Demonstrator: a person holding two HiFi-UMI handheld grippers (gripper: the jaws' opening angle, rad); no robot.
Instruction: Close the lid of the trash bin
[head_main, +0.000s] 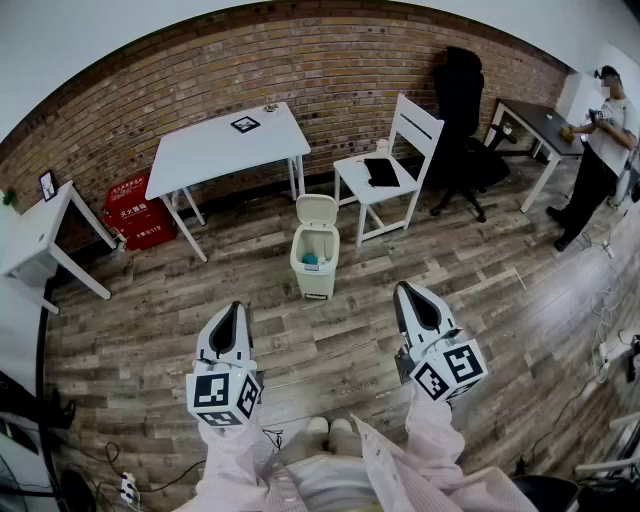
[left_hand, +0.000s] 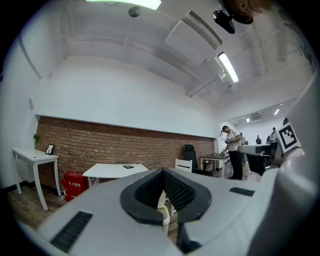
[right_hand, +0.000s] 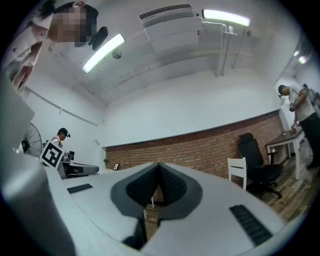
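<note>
A cream pedal trash bin (head_main: 314, 258) stands on the wooden floor in the middle of the head view. Its lid (head_main: 316, 209) is tipped up and back, and something teal lies inside. Both grippers hang level well short of the bin, nearer to me. My left gripper (head_main: 236, 306) is down-left of the bin and my right gripper (head_main: 401, 288) is down-right of it. The jaws of each are shut with nothing between them. In the left gripper view a strip of the bin (left_hand: 164, 213) shows under the closed pads (left_hand: 175, 190).
Behind the bin are a white table (head_main: 230, 145), a white chair (head_main: 388, 172) bearing a black item, a black office chair (head_main: 463, 110) and a red box (head_main: 139, 211). A person (head_main: 600, 150) stands by a dark desk (head_main: 535, 120) at the far right. Cables (head_main: 612, 350) lie on the floor at the right.
</note>
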